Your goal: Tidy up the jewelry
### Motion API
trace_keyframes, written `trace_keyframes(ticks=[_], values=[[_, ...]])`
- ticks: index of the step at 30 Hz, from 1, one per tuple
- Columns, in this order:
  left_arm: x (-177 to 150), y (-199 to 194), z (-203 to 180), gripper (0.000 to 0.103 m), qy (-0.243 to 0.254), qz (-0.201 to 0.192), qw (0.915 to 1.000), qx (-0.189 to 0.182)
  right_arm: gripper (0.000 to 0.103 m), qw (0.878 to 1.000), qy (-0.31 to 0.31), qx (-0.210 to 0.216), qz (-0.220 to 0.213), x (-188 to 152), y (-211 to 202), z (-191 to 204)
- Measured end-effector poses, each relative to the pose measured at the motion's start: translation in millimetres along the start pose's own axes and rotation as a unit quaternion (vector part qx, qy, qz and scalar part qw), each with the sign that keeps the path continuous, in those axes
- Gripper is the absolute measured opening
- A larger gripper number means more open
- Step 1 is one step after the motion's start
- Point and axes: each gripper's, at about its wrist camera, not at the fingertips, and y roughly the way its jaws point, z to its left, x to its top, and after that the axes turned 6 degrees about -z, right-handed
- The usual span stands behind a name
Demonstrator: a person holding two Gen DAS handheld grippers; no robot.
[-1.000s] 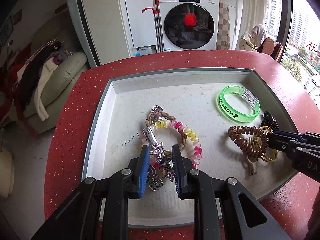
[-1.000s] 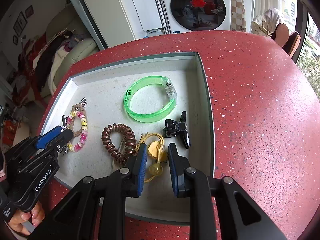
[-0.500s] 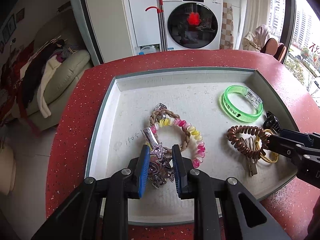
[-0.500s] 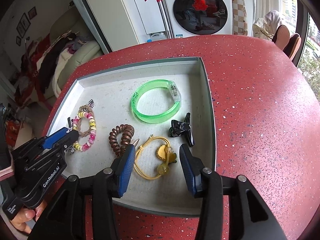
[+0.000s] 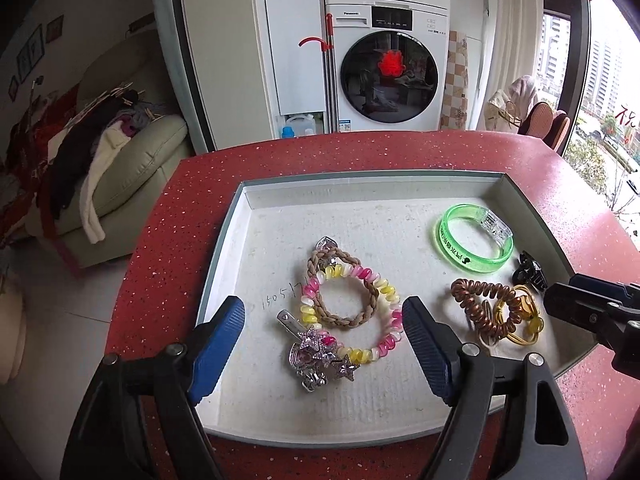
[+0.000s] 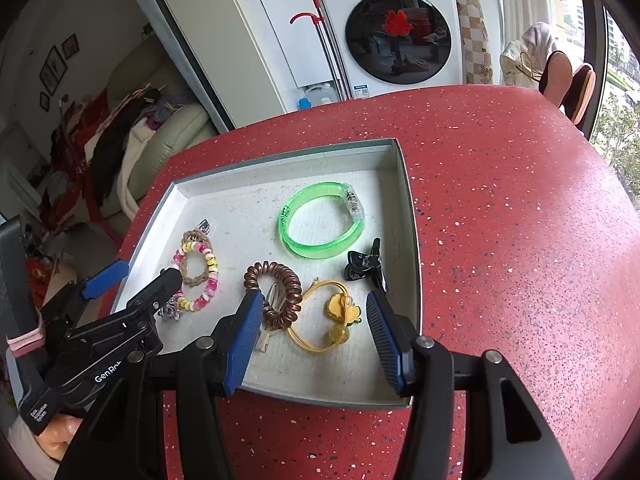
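Jewelry lies in the tray (image 5: 224, 264), and while both your left gripper (image 5: 323, 330) and right gripper (image 6: 316, 320) are opening with nothing clamped, take the light, snag-prone star hair clip (image 5: 316, 354) by its stiff metal bar.

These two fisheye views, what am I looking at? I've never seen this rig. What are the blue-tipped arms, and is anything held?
No robot: a person holds hand-operated tongs in each hand, each with a camera looking along its fingers. The left view shows the left tongs opening over a star hair clip and a pink-yellow coil bracelet, pads clear of both. The right view shows the right tongs opening around a yellow hair tie, not touching. All lie in a white tray on a red table. Nothing is held.
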Motion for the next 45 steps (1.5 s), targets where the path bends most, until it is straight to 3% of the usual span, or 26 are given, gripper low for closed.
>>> trace_keyframes(ticks=[6, 7, 13, 24, 25, 45], values=[[1.2, -4.0, 2.1, 0.096, 0.0, -0.004, 1.0, 0.002, 0.059, 1.0, -0.001, 0.002, 0.003, -3.1, 0.8, 2.7], [1.1, -4.9, 1.7, 0.103, 0.004, -0.005, 1.0, 0.004, 0.061, 1.0, -0.002, 0.002, 0.003, -4.0, 0.1, 2.1], [-0.3, -10.2, 4.5, 0.103, 0.003, -0.006, 0.9999, 0.008, 0.062, 1.0, -0.006, -0.001, 0.005, -5.9, 0.0, 7.2], [-8.2, -19.4, 6.2, 0.103, 0.003, 0.007, 0.9999, 0.011, 0.077, 1.0, -0.021, -0.013, 0.004, -10.6, -5.9, 15.7], [-8.9, -20.5, 6.5, 0.103, 0.002, 0.007, 0.9999, 0.011, 0.081, 1.0, -0.022, -0.017, 0.002, -11.1, -7.1, 16.4], [-35.8, -70.9, 16.0, 0.103, -0.022, -0.005, 0.9997, 0.009, 0.087, 0.996, -0.046, -0.052, -0.052, -45.5, -51.4, 31.7]])
